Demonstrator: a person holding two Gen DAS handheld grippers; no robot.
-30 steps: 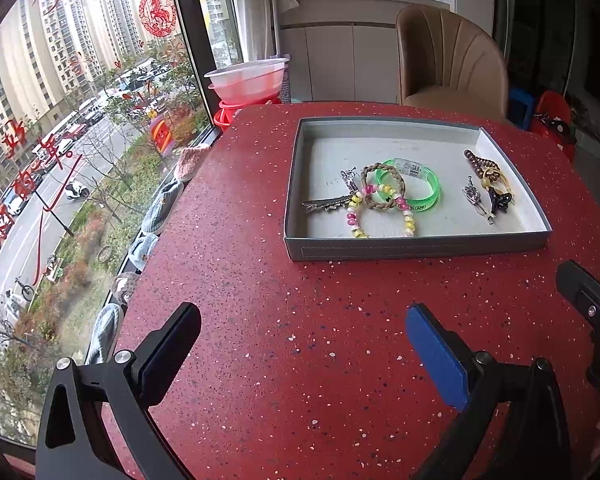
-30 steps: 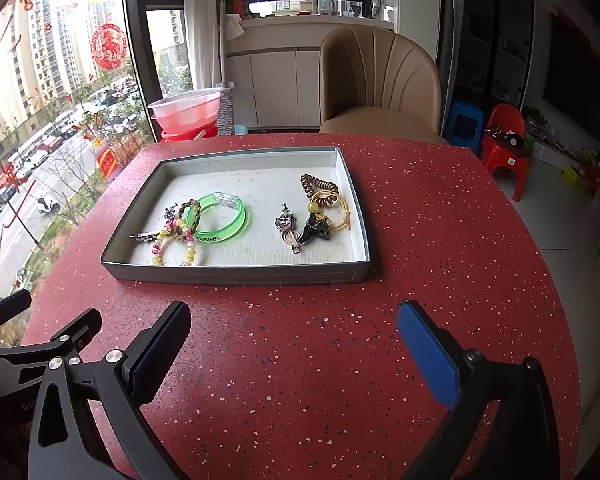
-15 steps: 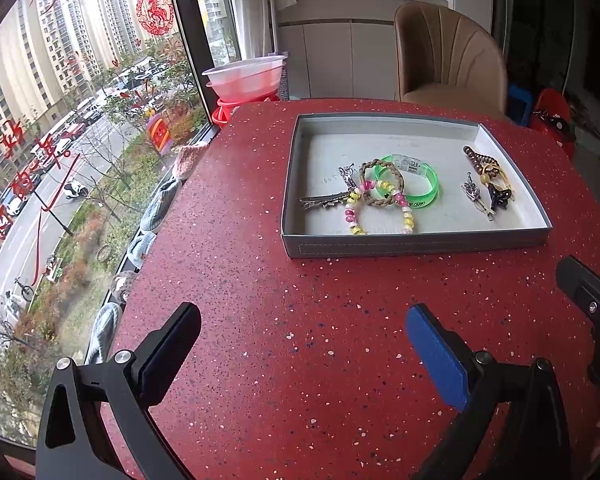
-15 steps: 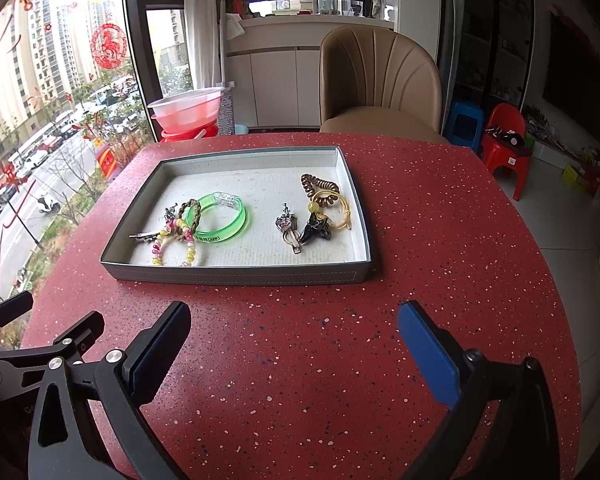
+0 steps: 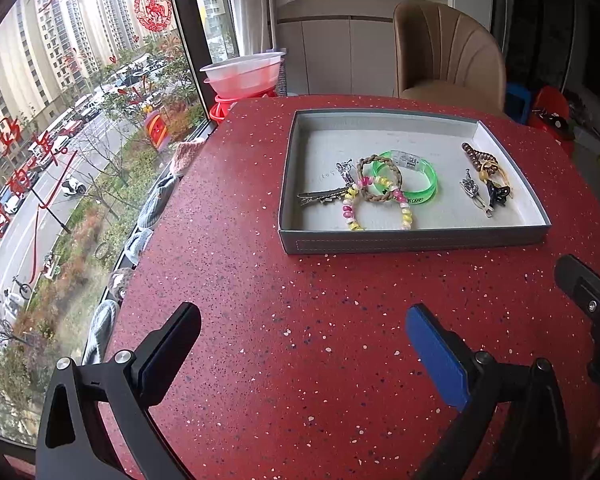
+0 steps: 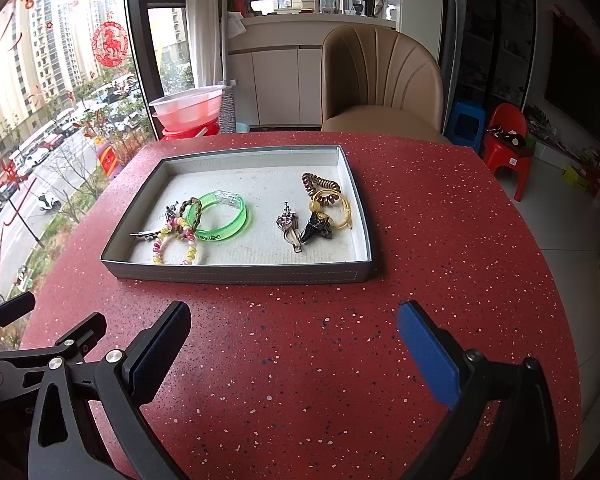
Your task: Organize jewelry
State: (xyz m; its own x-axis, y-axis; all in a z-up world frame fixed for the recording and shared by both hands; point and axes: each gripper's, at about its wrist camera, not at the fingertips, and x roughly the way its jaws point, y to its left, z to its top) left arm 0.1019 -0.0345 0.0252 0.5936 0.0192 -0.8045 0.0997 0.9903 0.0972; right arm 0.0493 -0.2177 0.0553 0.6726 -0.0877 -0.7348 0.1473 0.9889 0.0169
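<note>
The tray [image 5: 412,240] sits slightly nearer the left gripper [image 5: 300,344].

We are looking at a high-rise family home.

We are seeing a red speckled counter [image 6: 340,360] sitting by a tall window [image 5: 80,120] that is overlooking apartment towers and a street, a tan padded chair [image 6: 380,80] standing behind it, white cabinets [image 6: 276,84] lining the back wall, and small plastic children's chairs [image 6: 506,140] waiting on the floor.

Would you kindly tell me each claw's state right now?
Left claw: open, holding nothing.
Right claw: open, holding nothing.
</note>
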